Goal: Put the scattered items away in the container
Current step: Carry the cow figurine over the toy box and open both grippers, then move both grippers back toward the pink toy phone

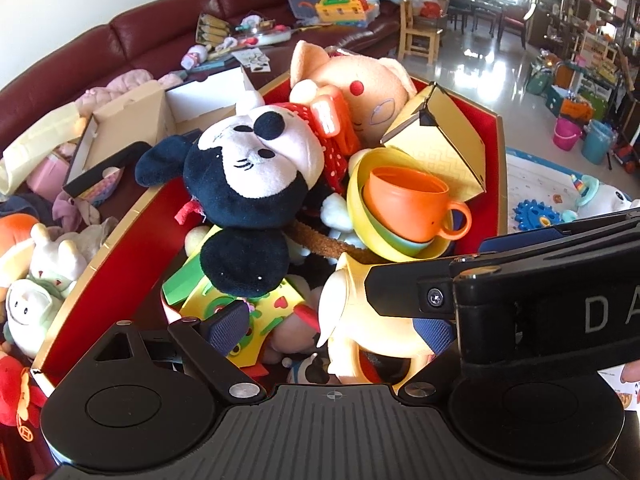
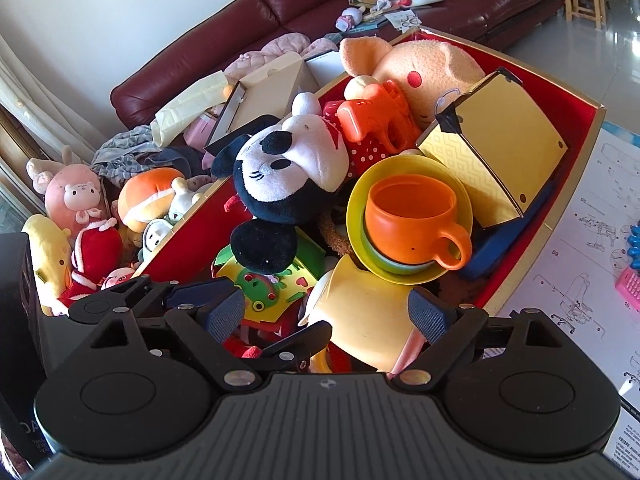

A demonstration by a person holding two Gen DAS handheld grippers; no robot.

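Note:
A red box with gold edges [image 1: 120, 232] [image 2: 560, 216] is full of toys: a Minnie Mouse plush [image 1: 248, 168] [image 2: 292, 176], an orange cup [image 1: 408, 204] [image 2: 412, 220] in stacked bowls [image 1: 356, 200], a peach plush [image 1: 360, 92], a gold box [image 1: 444, 148]. A pale yellow plastic toy [image 1: 372, 320] [image 2: 368, 320] lies at the near end. My left gripper [image 1: 332, 324] is open around this toy. My right gripper [image 2: 326, 312] is open around the same toy. The right gripper's body crosses the left wrist view at right [image 1: 520, 300].
Several plush toys [image 2: 80, 216] lie left of the box, with a cardboard box [image 1: 132, 128] and clothes. A dark red sofa [image 2: 200, 52] with clutter runs behind. A paper instruction sheet [image 2: 592, 248] and a blue gear toy [image 1: 536, 212] lie right of the box.

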